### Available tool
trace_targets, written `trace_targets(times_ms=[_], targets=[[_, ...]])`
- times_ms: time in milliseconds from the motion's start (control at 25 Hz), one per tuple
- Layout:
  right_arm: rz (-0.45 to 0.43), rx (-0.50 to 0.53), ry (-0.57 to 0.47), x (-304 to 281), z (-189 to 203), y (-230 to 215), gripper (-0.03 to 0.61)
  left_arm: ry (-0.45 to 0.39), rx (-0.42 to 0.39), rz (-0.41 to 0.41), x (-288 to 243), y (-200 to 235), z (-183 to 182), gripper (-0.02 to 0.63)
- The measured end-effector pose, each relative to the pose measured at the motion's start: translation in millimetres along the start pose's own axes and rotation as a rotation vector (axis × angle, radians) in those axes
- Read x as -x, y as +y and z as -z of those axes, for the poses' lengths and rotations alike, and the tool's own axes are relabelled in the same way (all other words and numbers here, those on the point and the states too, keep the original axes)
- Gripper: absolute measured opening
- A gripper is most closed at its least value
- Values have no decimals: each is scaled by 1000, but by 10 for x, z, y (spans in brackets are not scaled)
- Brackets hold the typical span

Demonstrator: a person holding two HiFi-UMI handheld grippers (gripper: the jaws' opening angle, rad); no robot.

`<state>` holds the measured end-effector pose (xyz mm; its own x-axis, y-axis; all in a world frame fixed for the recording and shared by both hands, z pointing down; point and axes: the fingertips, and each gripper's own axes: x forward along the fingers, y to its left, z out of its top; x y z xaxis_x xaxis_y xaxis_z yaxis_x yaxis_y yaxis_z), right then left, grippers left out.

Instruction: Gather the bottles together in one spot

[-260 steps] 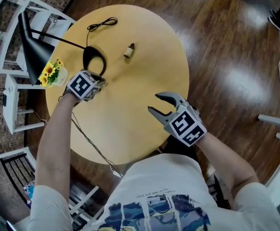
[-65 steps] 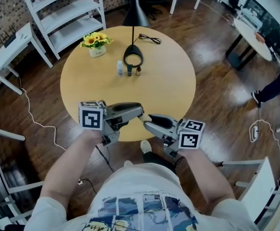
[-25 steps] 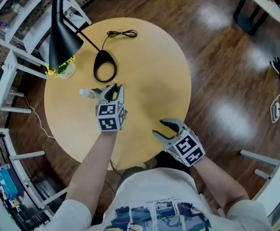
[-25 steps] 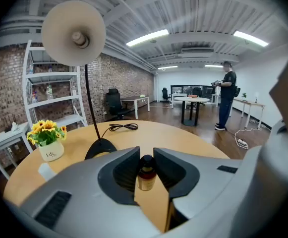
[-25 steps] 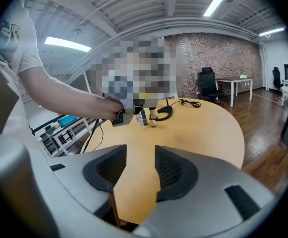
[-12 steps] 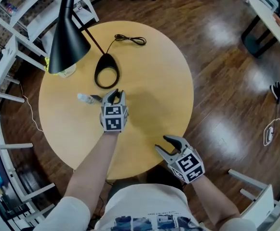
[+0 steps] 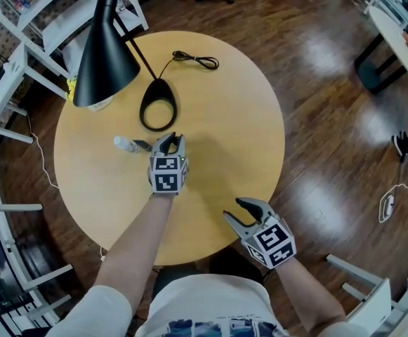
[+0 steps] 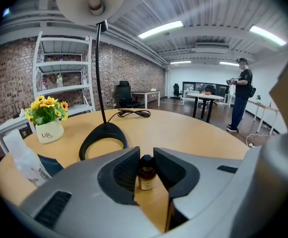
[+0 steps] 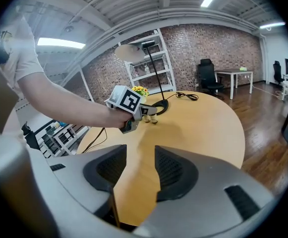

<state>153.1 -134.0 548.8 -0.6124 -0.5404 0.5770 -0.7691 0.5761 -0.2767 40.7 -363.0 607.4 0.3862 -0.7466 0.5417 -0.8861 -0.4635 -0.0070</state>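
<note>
My left gripper [image 7: 169, 139] is over the middle of the round wooden table [image 7: 225, 118], shut on a small amber bottle [image 8: 144, 178] with a black cap that stands upright between its jaws. A clear plastic bottle [image 7: 125, 144] lies on its side just left of that gripper, also visible in the left gripper view [image 8: 21, 155]. In the right gripper view, two small bottles [image 9: 150, 119] show right under the left gripper's tips. My right gripper [image 7: 233, 209] hangs open and empty over the table's near edge.
A black desk lamp has its ring base [image 7: 158, 113] just beyond the left gripper and its shade [image 7: 109, 51] overhanging the table's left side. Its cable [image 7: 196, 60] lies at the far edge. A sunflower pot [image 8: 47, 125] stands left. White shelves [image 7: 21, 20] stand beyond. A person [image 8: 242, 95] stands far off.
My left gripper has sunk toward the table beside the lying bottle, still closed on the amber bottle. The right gripper has drifted a little nearer the table's edge, still open.
</note>
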Motion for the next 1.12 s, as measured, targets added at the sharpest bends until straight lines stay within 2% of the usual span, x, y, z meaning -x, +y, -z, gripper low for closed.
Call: trace_targets(times_ms=[160,320,720,960,1120], targets=[[-26,-2,25,-25,81,148,206,-6,7,-3,-13,66,22,80],[-9,-16,31,-22,128,92,206,0,-15,-13,-22,110,53,80],[12,-14,23,-69,73,39,206,-25,-36,32,0,113,71,87],[7,-18,32,-80,108,102,206,-48,-63,33,36,83,17,103],[4,-14,37,-98,130,133,206,-95,-74,38,154,44,-123,106]])
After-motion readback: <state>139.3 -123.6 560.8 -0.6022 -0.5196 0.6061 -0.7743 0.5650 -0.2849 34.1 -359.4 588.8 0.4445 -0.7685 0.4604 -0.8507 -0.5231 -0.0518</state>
